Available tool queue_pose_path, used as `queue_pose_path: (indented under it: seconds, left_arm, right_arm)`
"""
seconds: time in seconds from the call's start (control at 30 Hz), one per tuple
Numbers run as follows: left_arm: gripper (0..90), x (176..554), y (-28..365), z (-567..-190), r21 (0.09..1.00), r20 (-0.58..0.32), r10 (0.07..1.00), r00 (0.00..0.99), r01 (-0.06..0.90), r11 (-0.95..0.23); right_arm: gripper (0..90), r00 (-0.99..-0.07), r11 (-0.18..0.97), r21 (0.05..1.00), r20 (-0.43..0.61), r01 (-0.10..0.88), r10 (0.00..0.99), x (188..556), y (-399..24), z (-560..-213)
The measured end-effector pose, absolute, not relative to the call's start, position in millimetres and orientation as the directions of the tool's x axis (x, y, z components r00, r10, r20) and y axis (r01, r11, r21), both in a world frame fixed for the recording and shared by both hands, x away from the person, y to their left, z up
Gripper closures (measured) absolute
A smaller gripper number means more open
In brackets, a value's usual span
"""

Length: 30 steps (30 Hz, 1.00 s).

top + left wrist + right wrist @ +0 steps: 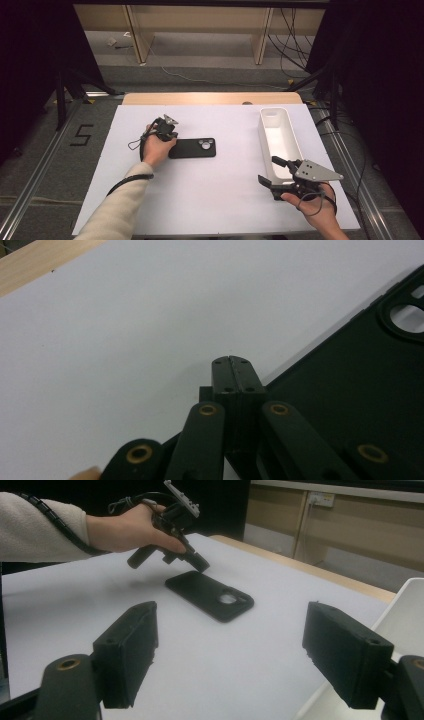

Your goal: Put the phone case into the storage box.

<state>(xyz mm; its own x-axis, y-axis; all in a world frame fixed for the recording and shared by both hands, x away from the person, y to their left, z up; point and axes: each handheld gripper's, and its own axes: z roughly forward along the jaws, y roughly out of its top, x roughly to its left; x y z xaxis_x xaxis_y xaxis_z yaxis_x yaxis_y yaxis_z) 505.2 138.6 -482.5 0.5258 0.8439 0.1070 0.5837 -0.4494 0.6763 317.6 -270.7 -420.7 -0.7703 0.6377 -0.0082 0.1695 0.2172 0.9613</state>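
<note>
While we look down from the high view, we see the black phone case (192, 148) lying flat near the middle of the white surface (215, 195), its camera cut-out turned toward the white tray (278, 137) that stands along the right side. Our left hand-held gripper (172, 136) sits at the case's left end, tilted downward, with the hand (157, 148) wrapped round its body and a cable trailing back along the pale sleeve (117, 210). From the left gripper view we find its jaws pressed fully together with nothing between them, their tips just at the near edge of the case (360, 400), over the white surface; whether they touch the case we cannot tell. Our right hand-held gripper (273, 175) hovers well apart from the case, at the near end of the tray, its grey three-cornered plate on top. Along the right gripper view its two black jaws stand wide and empty, framing the case (210, 596) and the left hand-held gripper (200, 562) farther off, with the tray's rim (407, 615) at the right edge.
</note>
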Motion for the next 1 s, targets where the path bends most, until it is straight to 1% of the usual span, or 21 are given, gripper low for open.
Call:
queue_pose_path:
  seconds: [0.23, 0.47, 0.73, 0.9, 1.0]
  left_arm:
    - [89.9, 491.4, 139.9, -480.9, 0.658, 0.113, 0.817, 0.566, 0.573, -0.488]
    - [89.9, 477.6, 141.3, -480.2, 0.653, 0.100, 0.807, 0.582, 0.574, -0.495]
    - [89.9, 453.7, 141.1, -478.9, 0.640, 0.061, 0.801, 0.595, 0.593, -0.489]
    - [89.9, 445.9, 140.5, -481.3, 0.618, 0.039, 0.800, 0.599, 0.614, -0.490]
    - [89.8, 443.0, 141.4, -482.6, 0.624, 0.030, 0.803, 0.595, 0.617, -0.480]
  right_arm:
    - [23.3, -0.770, 0.219, 0.961, -0.009, 0.171, 0.638, 317.7, -270.5, -420.7]
    - [23.3, -0.768, 0.219, 0.960, -0.005, 0.176, 0.640, 318.0, -270.8, -421.0]
    - [23.3, -0.767, 0.221, 0.959, -0.006, 0.178, 0.641, 317.9, -269.9, -421.2]
    - [23.3, -0.770, 0.221, 0.960, -0.007, 0.175, 0.638, 317.8, -269.9, -421.0]
    - [23.3, -0.768, 0.222, 0.958, -0.005, 0.179, 0.640, 317.5, -270.3, -420.9]
